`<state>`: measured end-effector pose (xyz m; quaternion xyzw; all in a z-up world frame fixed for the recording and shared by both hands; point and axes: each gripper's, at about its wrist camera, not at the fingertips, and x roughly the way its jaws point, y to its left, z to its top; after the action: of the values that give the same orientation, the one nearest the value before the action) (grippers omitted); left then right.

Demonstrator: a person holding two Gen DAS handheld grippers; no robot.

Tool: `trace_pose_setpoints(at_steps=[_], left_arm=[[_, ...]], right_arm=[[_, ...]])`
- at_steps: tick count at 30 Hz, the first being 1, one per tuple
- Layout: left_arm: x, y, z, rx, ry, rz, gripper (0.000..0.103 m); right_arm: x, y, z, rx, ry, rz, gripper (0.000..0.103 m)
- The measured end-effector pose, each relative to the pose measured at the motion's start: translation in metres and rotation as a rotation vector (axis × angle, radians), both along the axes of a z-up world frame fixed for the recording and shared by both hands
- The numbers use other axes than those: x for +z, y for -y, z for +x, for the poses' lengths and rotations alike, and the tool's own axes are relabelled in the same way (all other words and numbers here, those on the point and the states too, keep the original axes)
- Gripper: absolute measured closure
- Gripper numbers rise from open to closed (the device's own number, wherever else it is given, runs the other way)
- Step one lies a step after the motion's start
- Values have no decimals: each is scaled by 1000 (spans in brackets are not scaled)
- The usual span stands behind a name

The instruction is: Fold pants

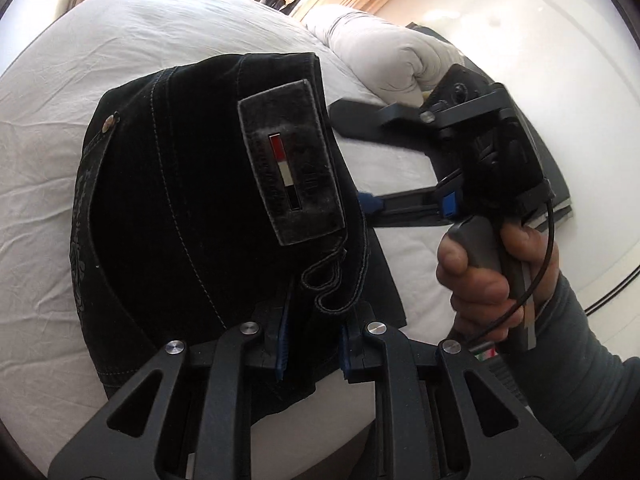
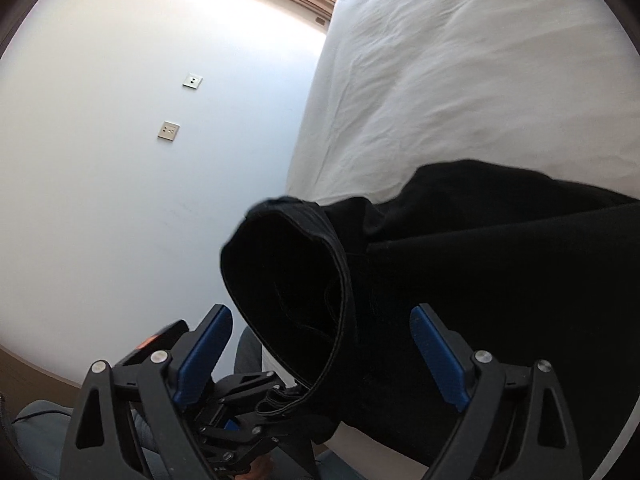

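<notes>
Black pants [image 1: 180,200] lie bunched on the white bed [image 1: 120,40], with the grey waistband label and its red, white and black stripe facing up. My left gripper [image 1: 314,344] is shut on a thick fold of the pants by a belt loop. My right gripper [image 1: 354,160], held by a hand [image 1: 480,280], stands open just right of the label. In the right wrist view, the right gripper [image 2: 320,316] has its blue pads wide apart. A lifted fold of the pants [image 2: 500,260] hangs between them untouched. The left gripper [image 2: 256,400] shows below that fold.
A rolled white duvet [image 1: 384,52] lies at the far end of the bed. The bed's edge [image 2: 312,152] runs beside a white wall with two sockets [image 2: 193,80]. A grey sleeve [image 1: 580,340] reaches in from the right, and a dark flat object [image 1: 556,184] sits behind the right gripper.
</notes>
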<state>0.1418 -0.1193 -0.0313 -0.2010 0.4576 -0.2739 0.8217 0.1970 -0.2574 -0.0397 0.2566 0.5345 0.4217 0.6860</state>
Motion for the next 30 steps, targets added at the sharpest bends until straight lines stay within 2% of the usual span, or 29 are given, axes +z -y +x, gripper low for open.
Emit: trace_pose_setpoints(at_steps=[3, 4, 5, 6, 9, 11, 13, 15, 16, 17, 23, 30], left_arm=[[4, 7, -4, -11, 12, 37, 86], [6, 10, -6, -17, 12, 44, 86], [6, 14, -5, -23, 11, 50, 86], [6, 15, -8, -30, 9, 54, 86], [8, 22, -10, -51, 7, 61, 86], [11, 20, 11, -55, 8, 62, 86], [13, 24, 13, -60, 11, 74, 86], [14, 24, 14, -65, 9, 75, 86], [13, 28, 15, -70, 14, 76, 86], [12, 30, 15, -77, 14, 76, 86], [19, 66, 27, -134, 19, 85, 86], [19, 105, 53, -188, -10, 115, 86]], right_arm=[[-10, -5, 1, 0, -3, -14, 12], [-9, -6, 1, 0, 2, -13, 15], [-7, -8, 1, 3, 19, -18, 24], [-4, -13, 1, 5, 32, -29, 28], [4, -19, -1, 26, 63, -67, 32], [7, -20, -4, 34, 84, -105, 33], [8, -23, -7, 35, 118, -157, 46], [7, -18, -7, 16, 125, -194, 69], [6, -14, -6, 4, 125, -195, 73], [5, -10, -6, -11, 135, -205, 82], [7, 19, -9, -55, 185, -208, 86], [-7, 73, 2, -111, 164, -236, 87]])
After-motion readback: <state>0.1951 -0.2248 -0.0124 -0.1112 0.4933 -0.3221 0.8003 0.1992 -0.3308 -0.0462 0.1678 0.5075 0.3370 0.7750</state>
